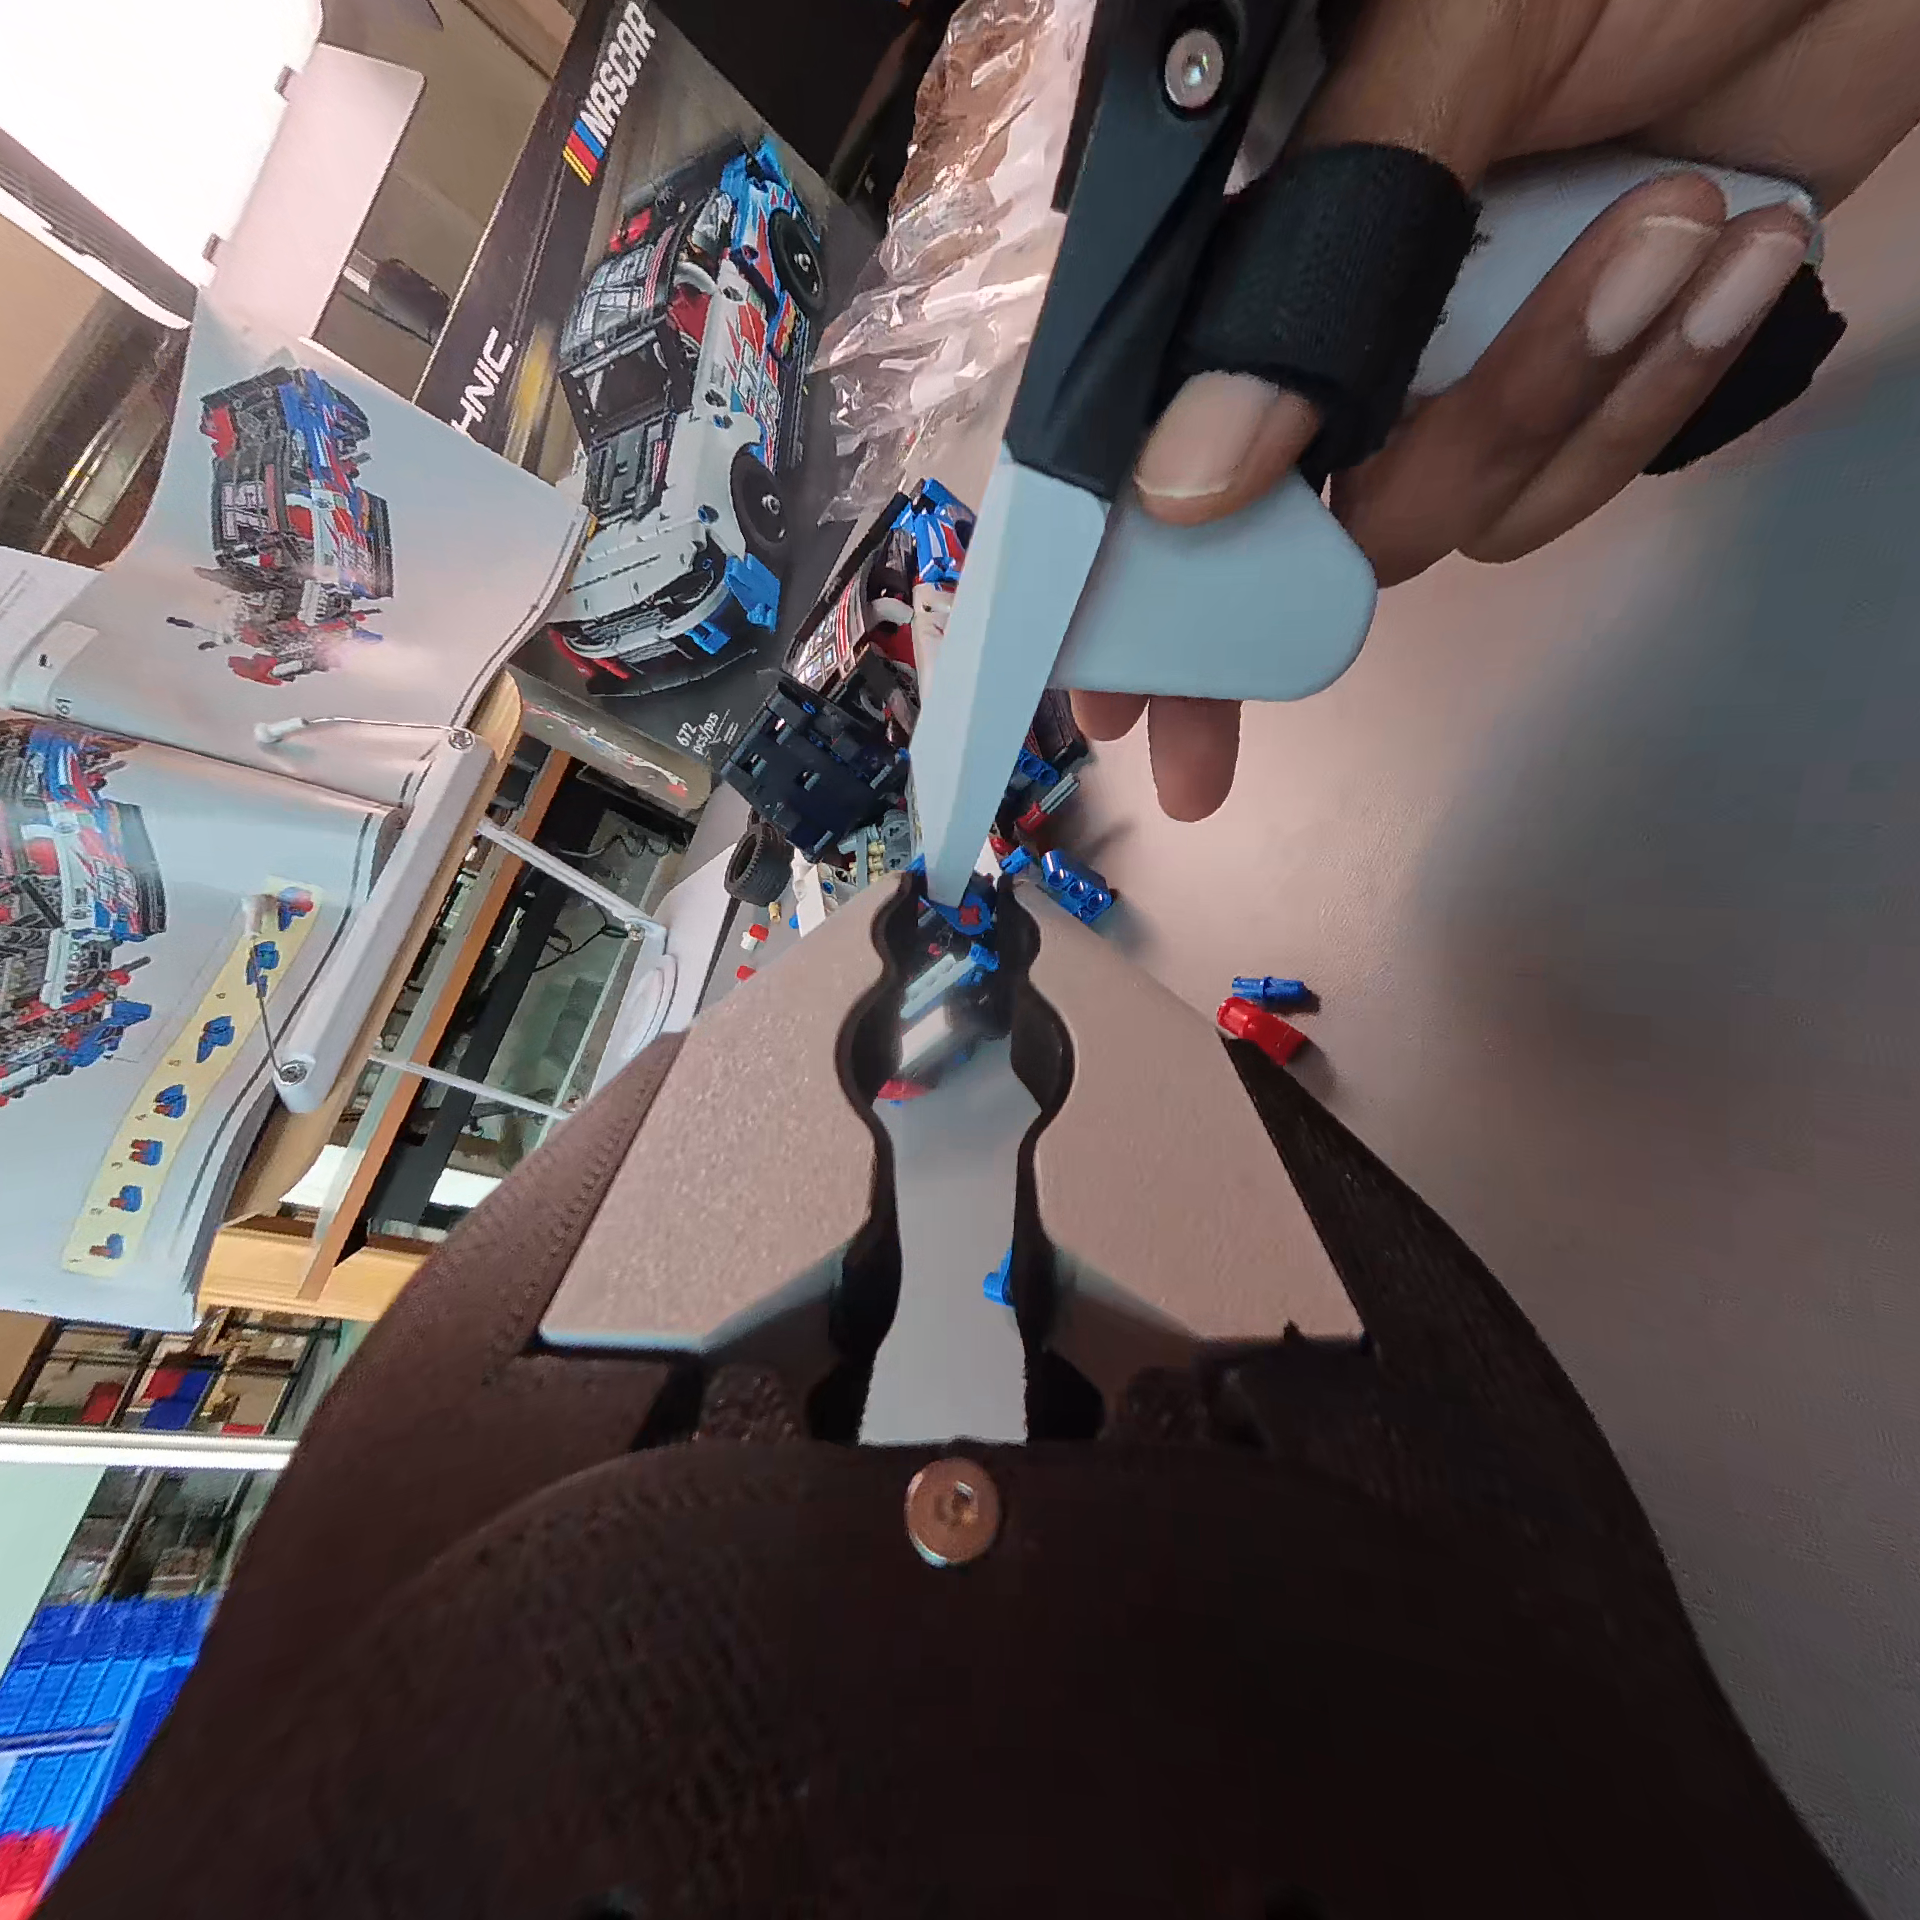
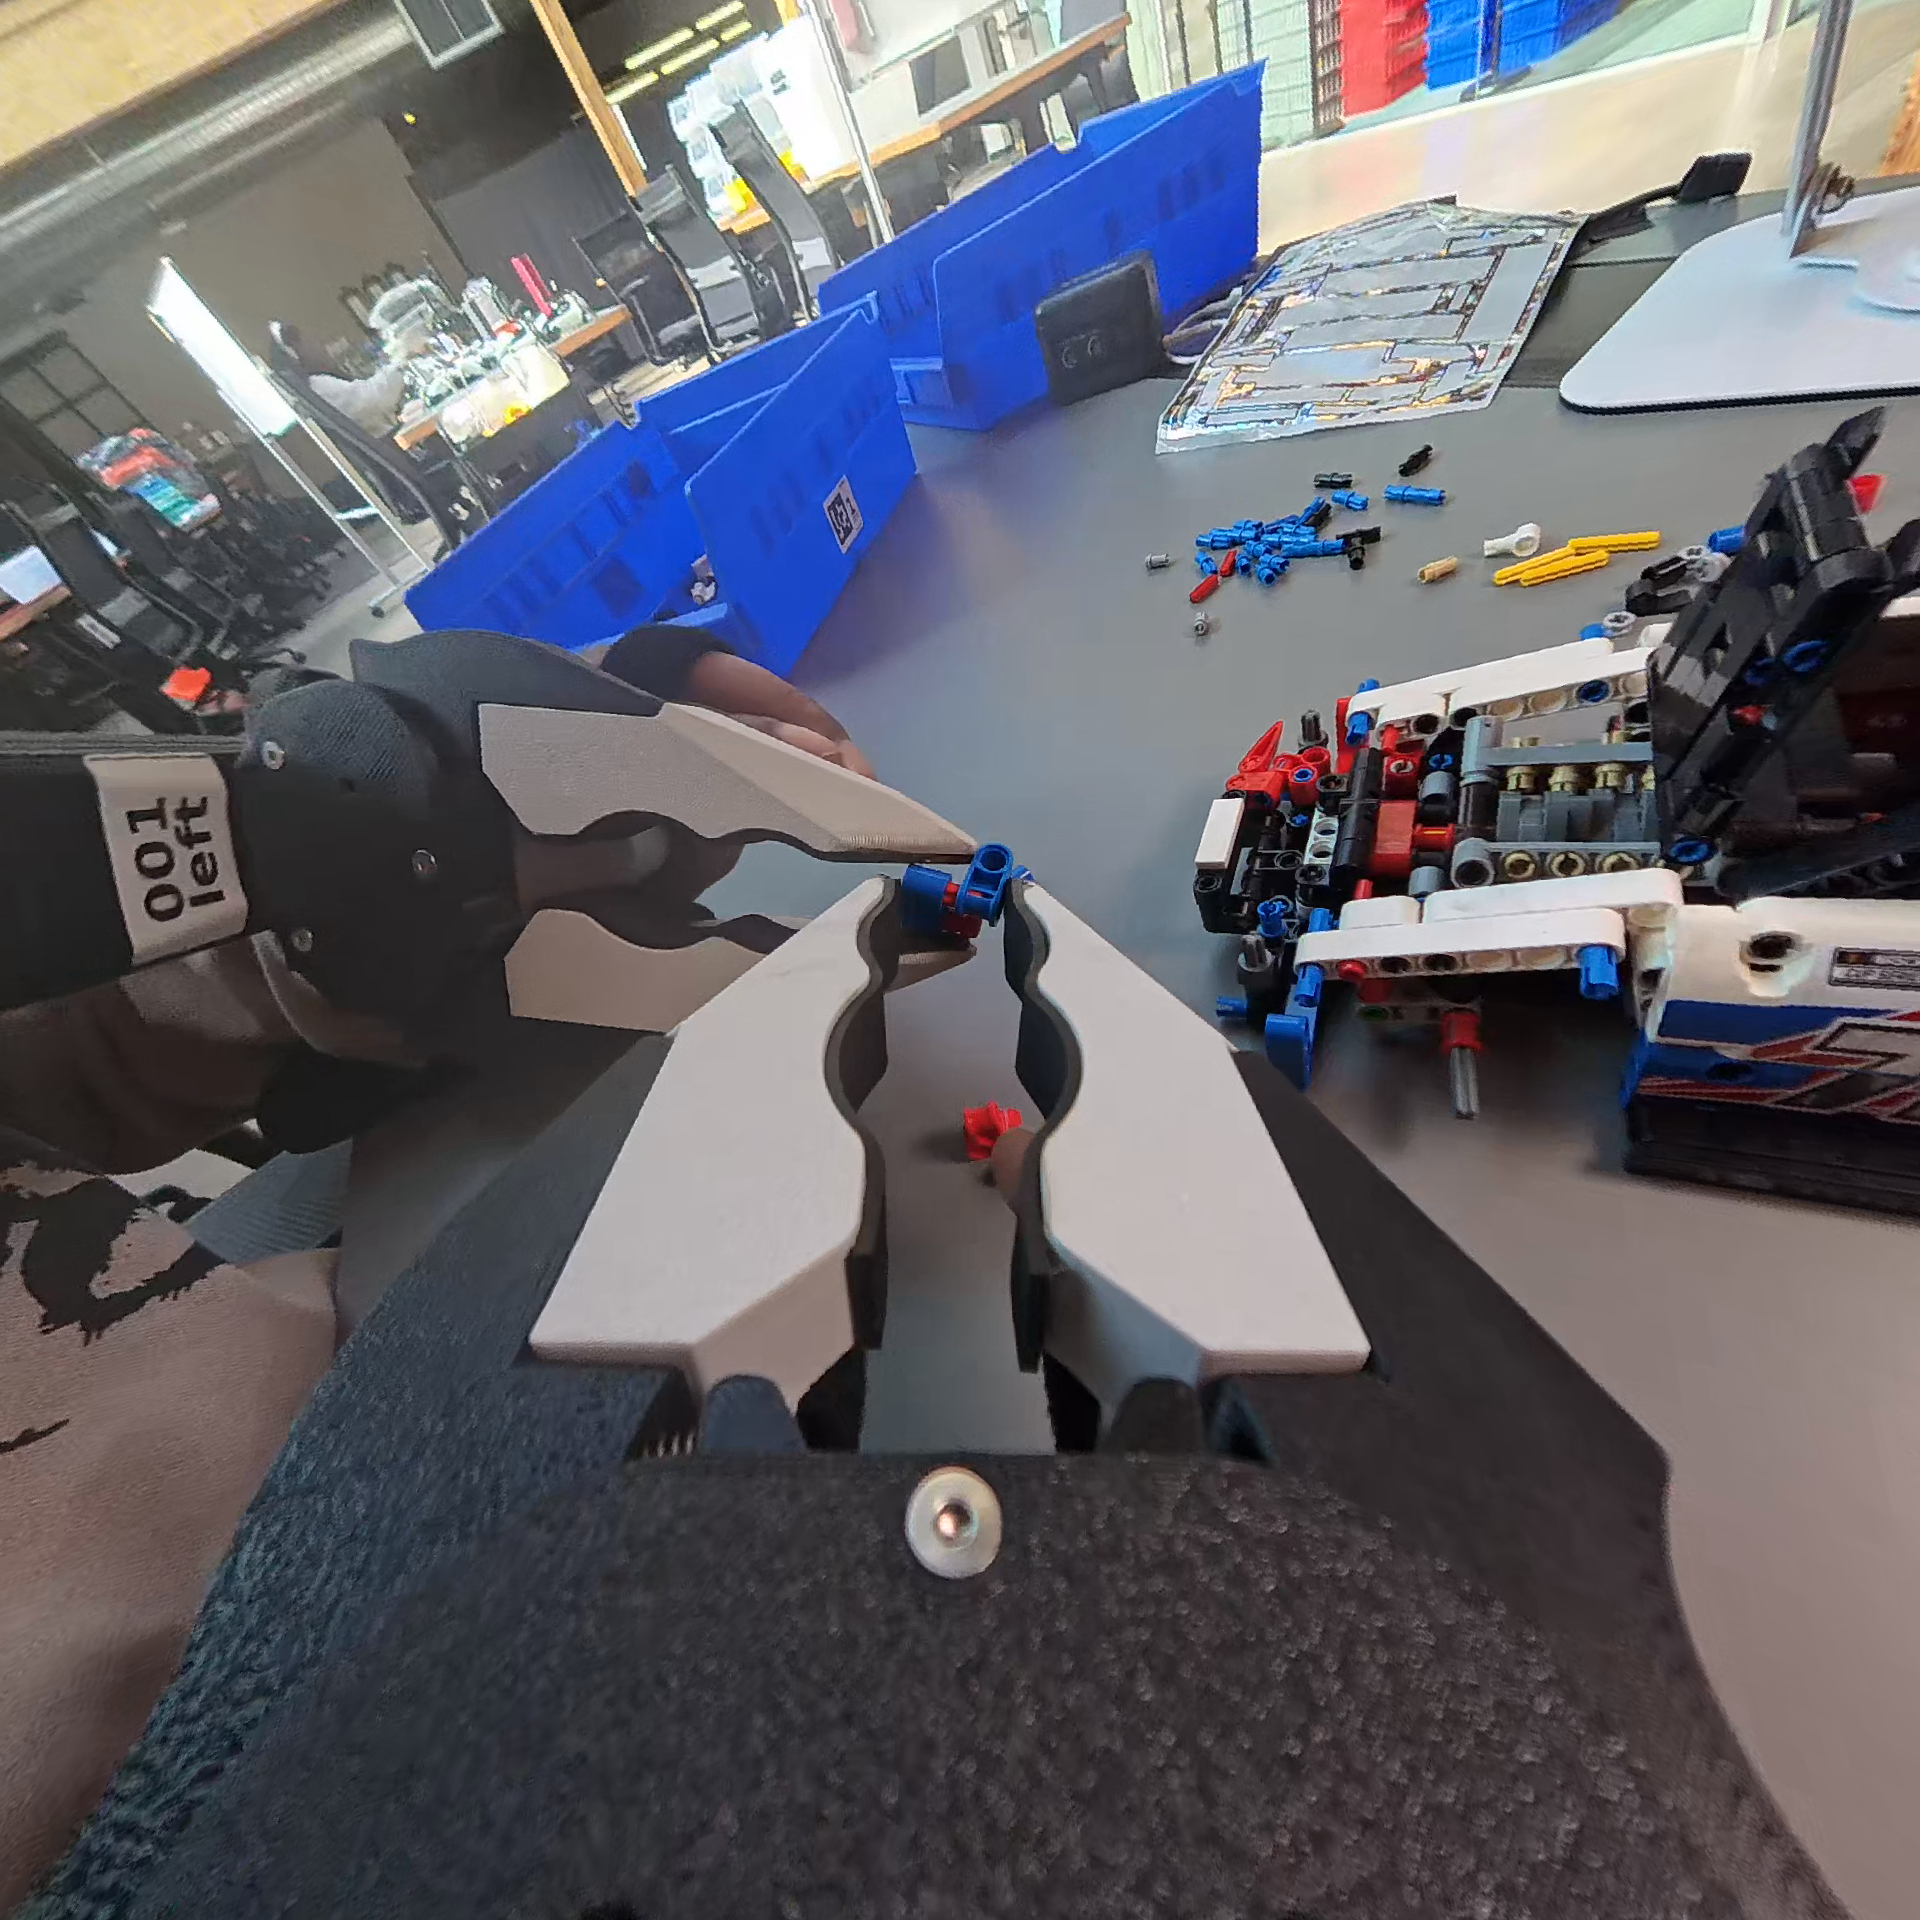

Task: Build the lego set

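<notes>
A small blue and red Lego piece (image 2: 961, 896) is held above the grey table (image 2: 1039, 644) by both grippers. In the right wrist view my right gripper (image 2: 958, 896) has its tips closed against the sides of the piece. My left gripper (image 2: 968, 902) comes in from the left and pinches the same piece from above and below. In the left wrist view my left gripper (image 1: 954, 906) is shut on the piece (image 1: 961, 920), and the right gripper's finger (image 1: 971, 727) comes down onto it from above. The part-built car (image 2: 1558, 862) lies to the right.
Loose blue pins (image 2: 1268, 545), yellow axles (image 2: 1558, 561) and a sticker sheet (image 2: 1371, 322) lie beyond the car. Blue bins (image 2: 800, 488) line the far edge. A red piece (image 2: 985, 1130) lies under my right gripper. The set box (image 1: 665, 416), an instruction booklet (image 1: 260, 582) and a tyre (image 1: 756, 868) are nearby. Left and right tips are no more than a few centimetres apart.
</notes>
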The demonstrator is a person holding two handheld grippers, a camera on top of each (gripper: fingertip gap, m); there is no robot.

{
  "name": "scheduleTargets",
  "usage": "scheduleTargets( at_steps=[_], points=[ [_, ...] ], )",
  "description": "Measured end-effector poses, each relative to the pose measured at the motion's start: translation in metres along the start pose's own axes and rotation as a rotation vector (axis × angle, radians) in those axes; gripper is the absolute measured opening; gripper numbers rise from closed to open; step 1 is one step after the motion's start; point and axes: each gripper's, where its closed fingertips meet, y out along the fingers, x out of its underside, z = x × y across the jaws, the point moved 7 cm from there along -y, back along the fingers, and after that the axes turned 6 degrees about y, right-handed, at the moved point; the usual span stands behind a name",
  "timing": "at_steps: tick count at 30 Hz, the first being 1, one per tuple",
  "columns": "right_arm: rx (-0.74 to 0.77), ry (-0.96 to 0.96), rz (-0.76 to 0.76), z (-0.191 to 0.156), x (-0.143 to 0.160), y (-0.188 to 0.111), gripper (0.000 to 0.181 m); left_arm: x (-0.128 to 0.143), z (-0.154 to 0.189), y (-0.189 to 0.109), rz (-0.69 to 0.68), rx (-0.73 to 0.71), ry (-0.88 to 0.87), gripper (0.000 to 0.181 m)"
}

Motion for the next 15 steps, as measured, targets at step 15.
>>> scheduleTargets(
  at_steps=[15],
  points=[
    [-0.047,-0.64,0.064,-0.025,-0.001,-0.018,0.016,0.001,-0.013,-0.013,0.319,0.405,-0.56,0.022]
  ],
)
